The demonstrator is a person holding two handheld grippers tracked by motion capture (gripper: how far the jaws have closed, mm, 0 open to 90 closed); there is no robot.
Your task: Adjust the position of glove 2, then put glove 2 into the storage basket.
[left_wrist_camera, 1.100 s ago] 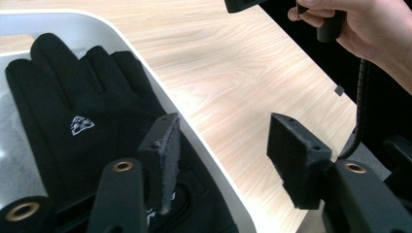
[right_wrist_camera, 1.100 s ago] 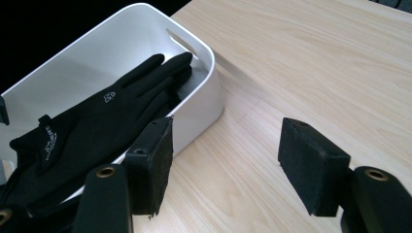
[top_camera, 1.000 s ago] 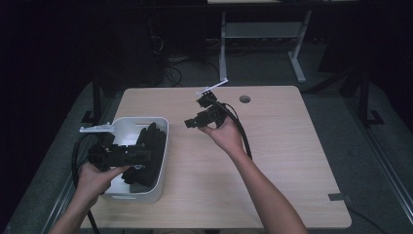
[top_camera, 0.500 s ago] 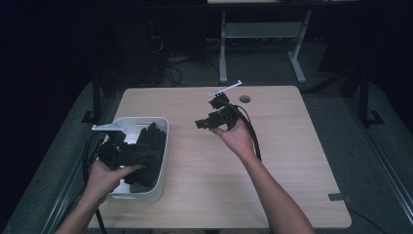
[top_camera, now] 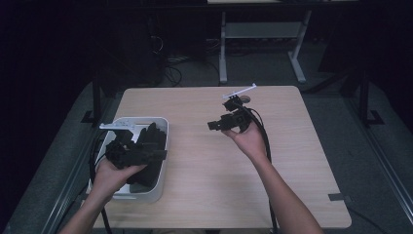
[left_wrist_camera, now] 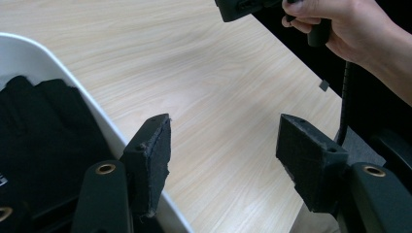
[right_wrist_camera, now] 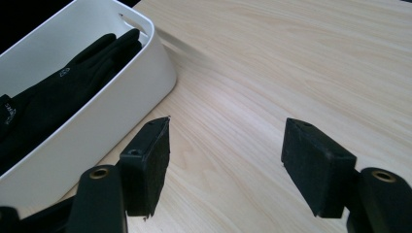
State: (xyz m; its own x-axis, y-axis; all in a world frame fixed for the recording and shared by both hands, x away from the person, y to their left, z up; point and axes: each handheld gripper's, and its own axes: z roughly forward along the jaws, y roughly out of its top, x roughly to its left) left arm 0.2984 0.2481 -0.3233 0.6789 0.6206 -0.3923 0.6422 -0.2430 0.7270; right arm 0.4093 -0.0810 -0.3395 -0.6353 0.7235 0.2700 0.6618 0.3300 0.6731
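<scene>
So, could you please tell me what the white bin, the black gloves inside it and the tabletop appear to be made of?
The white bin looks like moulded plastic: smooth satin walls, rounded corners, a cut-out handle slot. The black gloves seem a soft knit or fleece fabric, matte, with small pale logos. The tabletop shows pale wood grain with a soft sheen, probably laminate or veneer; which one I cannot tell.

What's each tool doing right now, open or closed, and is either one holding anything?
Left tool: open, nothing between its jaws, at the rim of the white bin with the black gloves.
Right tool: open, holding nothing, above the table.
</scene>
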